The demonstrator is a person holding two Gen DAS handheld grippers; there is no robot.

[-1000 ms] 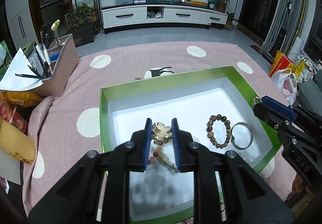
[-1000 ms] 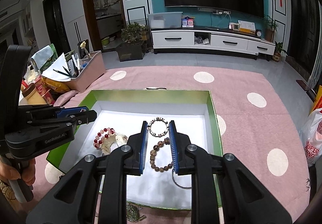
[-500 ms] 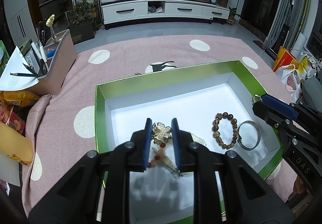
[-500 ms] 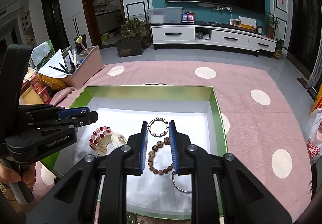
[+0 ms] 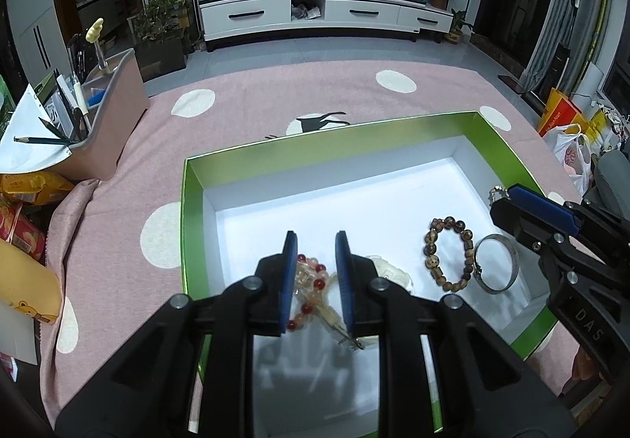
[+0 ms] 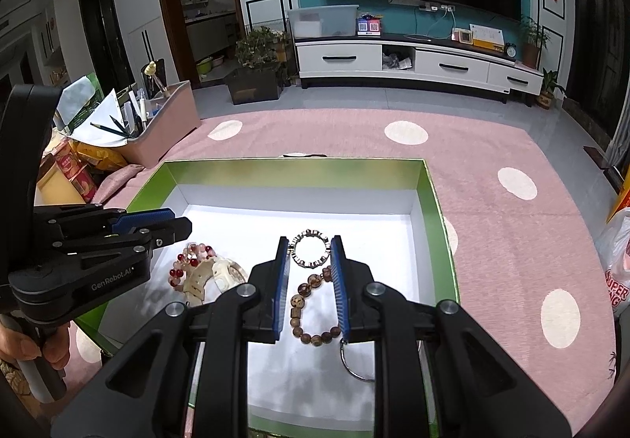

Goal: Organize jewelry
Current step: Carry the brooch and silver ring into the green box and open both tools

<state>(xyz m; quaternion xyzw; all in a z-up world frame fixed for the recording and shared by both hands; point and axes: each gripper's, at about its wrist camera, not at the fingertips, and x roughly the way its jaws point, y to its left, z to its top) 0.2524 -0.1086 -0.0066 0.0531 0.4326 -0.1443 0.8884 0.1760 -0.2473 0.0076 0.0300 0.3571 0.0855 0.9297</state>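
1. Desk under the pink dotted cloth [image 5: 236, 115] is carrying everything. The green box [image 5: 315, 146] with the white floor is sitting on it and taking up most of both views.
2. Left claw [image 5: 316, 237] is hovering over the box's near-left corner, pads a narrow gap apart, clamping nothing.
3. Right claw [image 6: 309, 241] is hovering over the right half, same narrow gap, nothing pinched.
4. All the jewelry in view is lying inside the box. The silver bangle [image 5: 494, 290] and brown bead bracelet [image 5: 432, 261] are lying side by side, right of centre. The small black-and-white bracelet [image 6: 309, 231] is lying just beyond them.
5. The messy bit is under the left claw. The red bead bracelet [image 5: 315, 282] is overlapping the white carved piece [image 5: 390, 268] and a gold pin [image 5: 342, 331].
6. My read: the step in hand is separating that pile.
7. I'm suggesting:
   - opening the pads wider before descending;
   - taking the red beads by the far arc, clear of the white piece;
   - lifting slowly, so the pin isn't dragging along.
8. The right claw looks well placed for pinning the white piece if it snags.
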